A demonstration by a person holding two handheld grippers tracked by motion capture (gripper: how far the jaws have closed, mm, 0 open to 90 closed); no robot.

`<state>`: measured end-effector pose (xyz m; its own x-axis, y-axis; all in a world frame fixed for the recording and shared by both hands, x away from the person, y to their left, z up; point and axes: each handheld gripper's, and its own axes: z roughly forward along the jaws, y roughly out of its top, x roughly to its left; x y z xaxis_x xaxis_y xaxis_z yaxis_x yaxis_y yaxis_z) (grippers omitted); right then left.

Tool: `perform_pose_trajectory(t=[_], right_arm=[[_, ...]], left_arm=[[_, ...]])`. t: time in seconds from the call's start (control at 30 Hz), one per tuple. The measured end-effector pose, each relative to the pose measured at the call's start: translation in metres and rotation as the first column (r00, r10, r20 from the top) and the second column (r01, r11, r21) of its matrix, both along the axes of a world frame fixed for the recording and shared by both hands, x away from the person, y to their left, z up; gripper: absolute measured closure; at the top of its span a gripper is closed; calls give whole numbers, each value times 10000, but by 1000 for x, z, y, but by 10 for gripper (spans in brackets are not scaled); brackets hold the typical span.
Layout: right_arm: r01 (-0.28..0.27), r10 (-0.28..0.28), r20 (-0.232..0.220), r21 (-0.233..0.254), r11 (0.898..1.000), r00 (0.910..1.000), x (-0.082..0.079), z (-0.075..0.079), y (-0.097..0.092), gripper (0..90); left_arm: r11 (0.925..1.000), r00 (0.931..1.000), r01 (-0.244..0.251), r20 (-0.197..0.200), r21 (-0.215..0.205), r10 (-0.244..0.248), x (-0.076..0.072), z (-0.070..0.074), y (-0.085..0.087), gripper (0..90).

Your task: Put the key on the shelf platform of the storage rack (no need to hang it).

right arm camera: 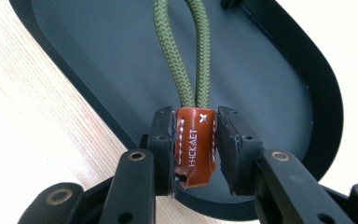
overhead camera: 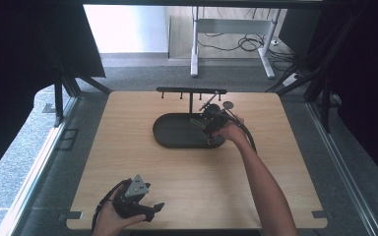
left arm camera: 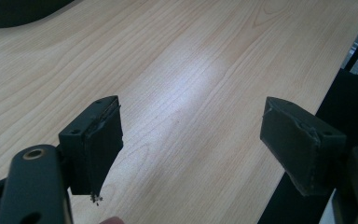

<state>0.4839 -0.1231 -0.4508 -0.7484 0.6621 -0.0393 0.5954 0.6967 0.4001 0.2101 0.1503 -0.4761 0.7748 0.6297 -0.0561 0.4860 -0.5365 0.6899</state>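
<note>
Leather tab: orange-brown stitched leather tab (right arm camera: 195, 144) is sitting between the jaws of the right tool (right arm camera: 195, 149), which is closing on it from both sides; contact on the right face is hard to confirm.
Cord: olive-green braided cord (right arm camera: 186, 51) is running as a loop out of the tab's top, away from the tool and along the tray's length.
Tray: dark oval tray (overhead camera: 167, 135) is lying toward the far edge of the desk (overhead camera: 192, 187), just right of centre; the tab is hanging over its floor near the right-hand end.
Rack: black bar rack (overhead camera: 191, 91) with small pegs is standing just behind the tray at the far edge.
Right tool on the high view: right tool (overhead camera: 212, 118) is reaching over the tray's right end, hand behind it.
Left tool: left tool (overhead camera: 137, 199) is resting near the desk's near-left corner, well apart from the tray; left tool (left arm camera: 191, 144) jaws are standing wide apart over bare wood, gripping nothing.
Key relation: the cord's long axis is lining up with the right tool's reach, so the loop is trailing straight ahead of the jaws; the right hand is plainly the nearer one.
Likely step: probably lifting the keyring by its tab, perhaps toward the pegs.
</note>
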Motion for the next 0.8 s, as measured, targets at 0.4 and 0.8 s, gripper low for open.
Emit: perform_pose_trajectory(t=[0.4, 0.8], right_arm=[[33, -33, 2, -29, 10000, 10000, -2, 0, -3, 611], [-75, 69, 186, 287, 9996, 9998, -11, 14, -8, 574]], left_arm=[[10000, 10000, 11, -14, 25, -11, 0, 0, -1, 215], [10000, 10000, 27, -22, 32, -27, 0, -1, -2, 215]])
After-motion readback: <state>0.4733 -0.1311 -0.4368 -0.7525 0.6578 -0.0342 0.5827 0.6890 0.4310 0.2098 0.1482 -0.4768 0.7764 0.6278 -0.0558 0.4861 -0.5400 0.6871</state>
